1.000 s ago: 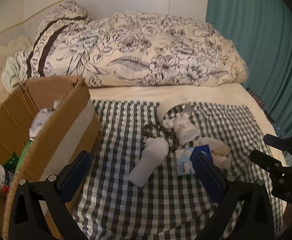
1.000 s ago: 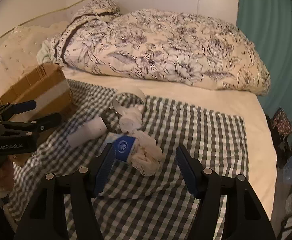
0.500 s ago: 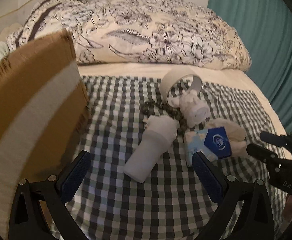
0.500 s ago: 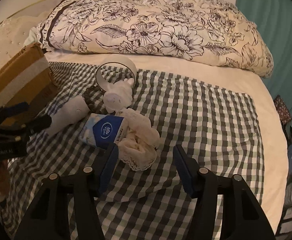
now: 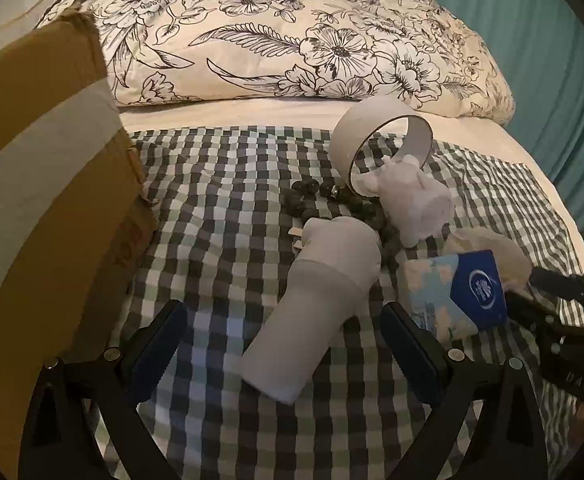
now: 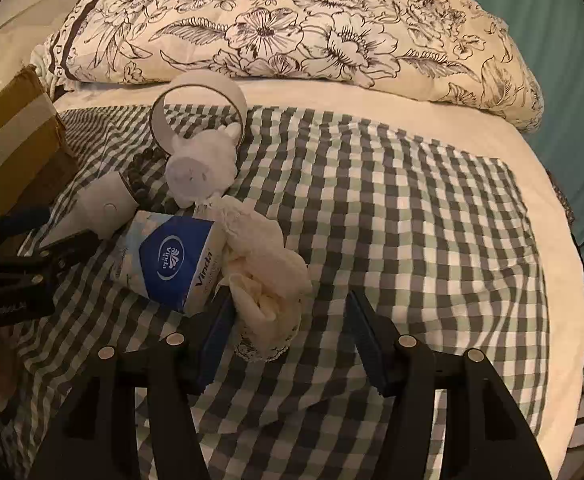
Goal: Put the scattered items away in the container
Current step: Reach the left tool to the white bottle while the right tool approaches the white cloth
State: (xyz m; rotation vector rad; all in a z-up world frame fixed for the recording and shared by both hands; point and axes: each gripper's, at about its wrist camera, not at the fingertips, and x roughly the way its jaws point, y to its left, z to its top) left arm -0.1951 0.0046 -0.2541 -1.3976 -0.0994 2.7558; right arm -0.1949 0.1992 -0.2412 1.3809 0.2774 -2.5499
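Soft cloth, matt plastic, card

We see a matt plastic bottle (image 5: 316, 304), woven checked cloth (image 5: 220, 208), glossy tissue pack (image 6: 172, 260), rough cardboard box (image 5: 40, 184).

A bed with a cream sheet (image 6: 424, 120) fills the room, a green-and-white checked cloth (image 6: 412, 220) spread over it. A rumpled floral black-on-cream duvet (image 5: 292, 40) lies at the head — teal curtains (image 5: 532, 60) hang alongside, in dim, warm light.

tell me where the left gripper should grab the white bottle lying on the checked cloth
Grip the white bottle across its straight lower body, below the wider cap end. It lies on its side pointing away, already between the open fingers of the left gripper, so coming straight forward and down looks best; the round body suits a sideways pinch.
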